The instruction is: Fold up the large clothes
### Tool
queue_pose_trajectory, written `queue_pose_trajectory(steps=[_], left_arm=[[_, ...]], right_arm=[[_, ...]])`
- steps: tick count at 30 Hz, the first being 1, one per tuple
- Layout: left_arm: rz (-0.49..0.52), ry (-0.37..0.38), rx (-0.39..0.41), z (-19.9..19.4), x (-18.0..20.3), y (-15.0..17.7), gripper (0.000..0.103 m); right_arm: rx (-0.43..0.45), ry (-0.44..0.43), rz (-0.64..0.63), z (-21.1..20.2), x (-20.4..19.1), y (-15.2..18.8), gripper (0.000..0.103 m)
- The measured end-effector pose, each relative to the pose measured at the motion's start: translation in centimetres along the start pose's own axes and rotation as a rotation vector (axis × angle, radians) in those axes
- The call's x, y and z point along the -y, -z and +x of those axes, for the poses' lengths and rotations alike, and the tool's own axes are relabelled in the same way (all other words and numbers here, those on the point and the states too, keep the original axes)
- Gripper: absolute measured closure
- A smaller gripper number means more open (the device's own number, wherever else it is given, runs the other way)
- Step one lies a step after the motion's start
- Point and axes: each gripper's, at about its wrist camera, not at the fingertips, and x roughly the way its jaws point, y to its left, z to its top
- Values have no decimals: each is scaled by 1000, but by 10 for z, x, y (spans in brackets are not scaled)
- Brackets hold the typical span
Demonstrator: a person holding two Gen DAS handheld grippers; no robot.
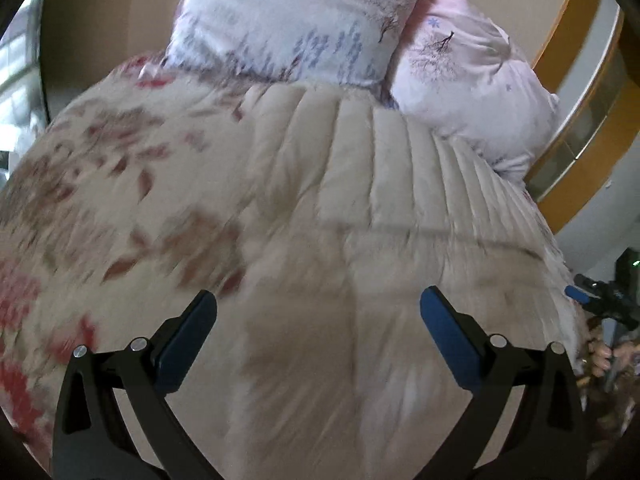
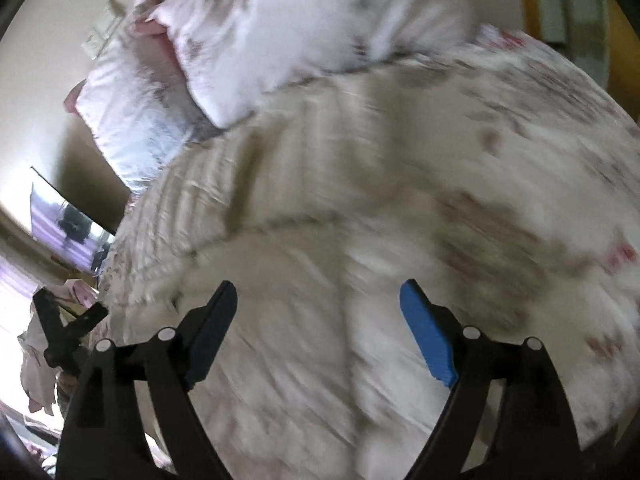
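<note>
Jaws spread wide on the left gripper (image 1: 318, 316) and the right gripper (image 2: 318, 312), nothing held. Just beneath both, spread flat over the bed: a beige quilted garment (image 1: 360, 184) with stitched channels and one cross seam. Under and beside it, a floral bedspread (image 1: 100, 184). Beyond, two pale printed pillows (image 1: 296, 20) against a beige wall (image 1: 108, 12). Blurred throughout.
</note>
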Motion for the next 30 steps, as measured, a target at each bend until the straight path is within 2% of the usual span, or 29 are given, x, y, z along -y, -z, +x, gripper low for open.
queue_pose_trajectory(steps=[6,9,11,14,21,27,30], left_arm=[[-15,75,-12,-44,-31,41,1],[-21,103,-32,-52,-38,60,1],[-33,119,-56,-51,-40,69,1],[-43,139,-90,-50,-42,84,1],[-59,223,-81,-67,-47,111,1],[-109,292,-112,-57,-54,131,1],[-144,320,-139,-42,-59,139,10]], right_arm=[[-50,23,98,-28,58,34,19],[-69,-39,139,-38,74,51,19],[-97,-75,135,-39,77,62,19],[-160,-73,96,-38,69,80,19],[-226,-92,93,-40,76,119,15],[-234,-262,135,-14,91,135,13],[-238,-325,156,-1,95,141,13]])
